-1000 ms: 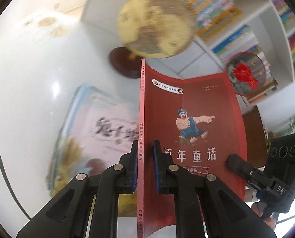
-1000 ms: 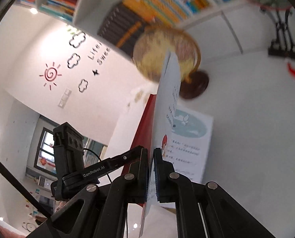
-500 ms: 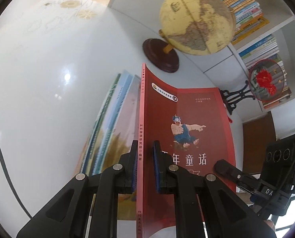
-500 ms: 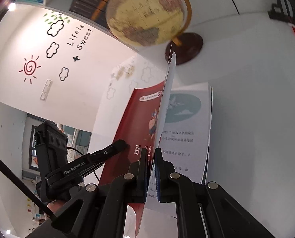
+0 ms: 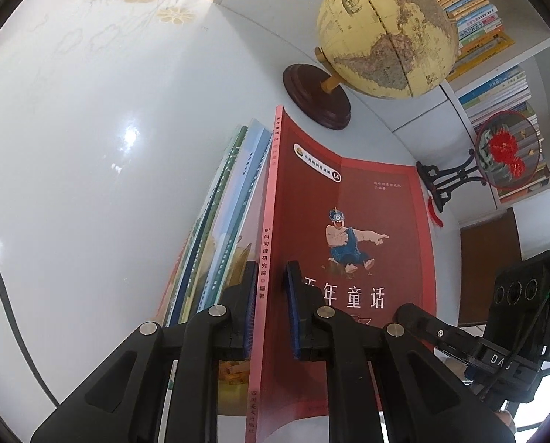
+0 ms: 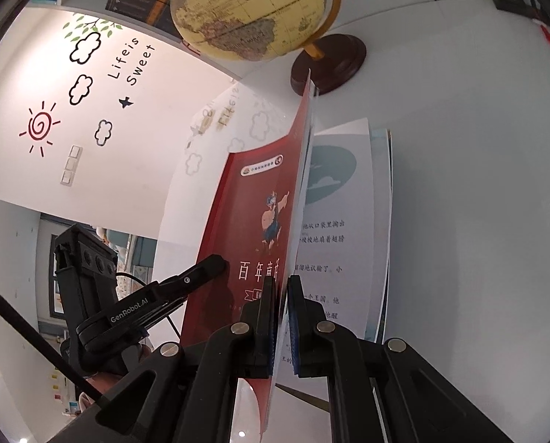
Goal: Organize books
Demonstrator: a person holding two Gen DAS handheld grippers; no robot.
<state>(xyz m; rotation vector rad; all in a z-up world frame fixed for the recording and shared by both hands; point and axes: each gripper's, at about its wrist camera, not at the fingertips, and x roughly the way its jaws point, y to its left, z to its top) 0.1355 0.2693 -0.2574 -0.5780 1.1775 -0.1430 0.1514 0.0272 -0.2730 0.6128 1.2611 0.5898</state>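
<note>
Red storybook [image 5: 352, 229] is pinched at both edges. My left gripper [image 5: 269, 313] is clamped on the spine edge near the book's lower end, blue pads either side of the pink spine strip. My right gripper [image 6: 281, 317] is clamped on the opposite long edge of the cover, also near the lower end. In the right wrist view that edge runs straight up between the jaws, red front face to its left.

Book sits over the stack of picture books [image 5: 219, 229] lying flat on the white table [image 5: 90, 184]. Stack spines show just left of the red spine; I can't tell whether it's touching the stack.

An open white page with printed text [image 6: 341, 221] lies right of the held edge in the right wrist view.

Globe [image 5: 385, 33] on its dark wooden base [image 5: 315, 96] stands beyond the book's far end, near the bookshelf [image 5: 496, 55]. Round red-flower fan on a black stand [image 5: 504, 151] is off to the right.
</note>
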